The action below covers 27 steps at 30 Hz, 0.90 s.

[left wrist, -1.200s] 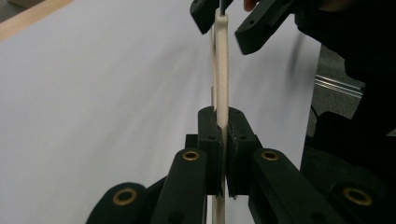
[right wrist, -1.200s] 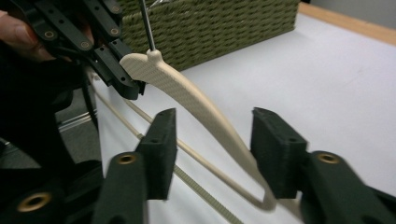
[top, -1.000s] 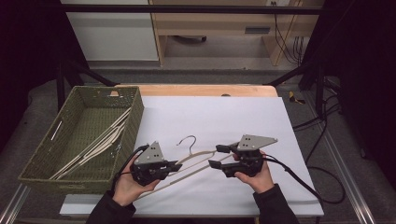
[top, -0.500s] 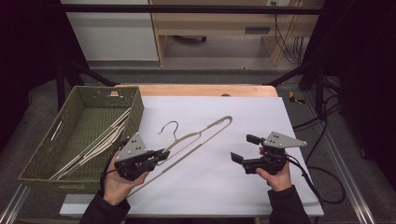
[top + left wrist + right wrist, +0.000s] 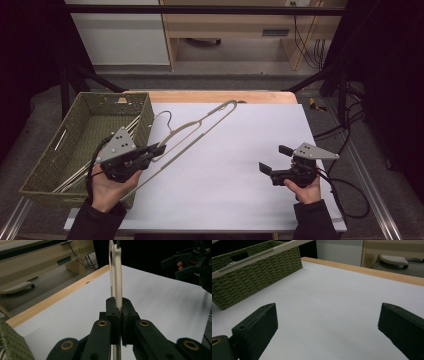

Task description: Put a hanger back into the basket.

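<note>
The left claw (image 5: 159, 148) is clenched on a hanger (image 5: 200, 125) by one thin arm, right of the basket (image 5: 52, 165), its long end slanting up over the desk (image 5: 240, 200). It could pivot or catch the basket's rim. The right claw (image 5: 272, 160) is released, well right of the basket.

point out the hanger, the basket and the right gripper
hanger (image 5: 200, 123): high view, on its sloping arm.
basket (image 5: 56, 156): high view, on its woven floor.
right gripper (image 5: 274, 159): high view, midway between its open fingertips.
</note>
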Motion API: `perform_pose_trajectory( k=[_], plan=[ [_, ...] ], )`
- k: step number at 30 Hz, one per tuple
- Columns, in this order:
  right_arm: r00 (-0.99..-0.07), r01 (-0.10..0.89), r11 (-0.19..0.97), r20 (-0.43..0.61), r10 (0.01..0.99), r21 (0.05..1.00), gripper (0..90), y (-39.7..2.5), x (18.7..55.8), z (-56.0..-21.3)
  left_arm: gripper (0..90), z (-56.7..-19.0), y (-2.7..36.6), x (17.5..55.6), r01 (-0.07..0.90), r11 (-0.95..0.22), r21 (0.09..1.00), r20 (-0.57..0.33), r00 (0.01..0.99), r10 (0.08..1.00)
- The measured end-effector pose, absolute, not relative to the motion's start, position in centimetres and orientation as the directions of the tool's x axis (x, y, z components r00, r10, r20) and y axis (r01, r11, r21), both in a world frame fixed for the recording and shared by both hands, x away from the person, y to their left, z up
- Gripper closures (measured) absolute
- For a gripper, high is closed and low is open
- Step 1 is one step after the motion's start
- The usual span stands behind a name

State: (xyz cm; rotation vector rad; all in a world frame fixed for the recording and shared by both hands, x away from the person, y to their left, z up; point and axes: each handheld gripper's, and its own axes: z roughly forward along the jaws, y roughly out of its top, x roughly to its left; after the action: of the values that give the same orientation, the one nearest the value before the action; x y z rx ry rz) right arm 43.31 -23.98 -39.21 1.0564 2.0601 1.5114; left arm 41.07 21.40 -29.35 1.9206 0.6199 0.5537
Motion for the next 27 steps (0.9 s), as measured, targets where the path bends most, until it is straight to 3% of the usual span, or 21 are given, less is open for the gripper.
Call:
perform_pose_trajectory(
  k=[6,17,27],
  plan=[
    [-0.637,0.354,0.128,0.138,0.759,0.927,3.1,-24.1,43.3,-39.2,86.6,-27.7,23.1,41.8,0.186,-0.351,0.918,0.094,0.756,0.648],
    [-0.631,0.349,0.132,0.128,0.765,0.928,1.9,-24.2,43.3,-39.3,86.6,-25.2,27.1,43.1,0.18,-0.369,0.912,0.148,0.696,0.703],
    [-0.63,0.352,0.13,0.132,0.765,0.927,1.5,-24.3,43.3,-39.2,86.6,-25.0,31.8,44.5,0.194,-0.373,0.907,0.173,0.636,0.752]
  ],
)
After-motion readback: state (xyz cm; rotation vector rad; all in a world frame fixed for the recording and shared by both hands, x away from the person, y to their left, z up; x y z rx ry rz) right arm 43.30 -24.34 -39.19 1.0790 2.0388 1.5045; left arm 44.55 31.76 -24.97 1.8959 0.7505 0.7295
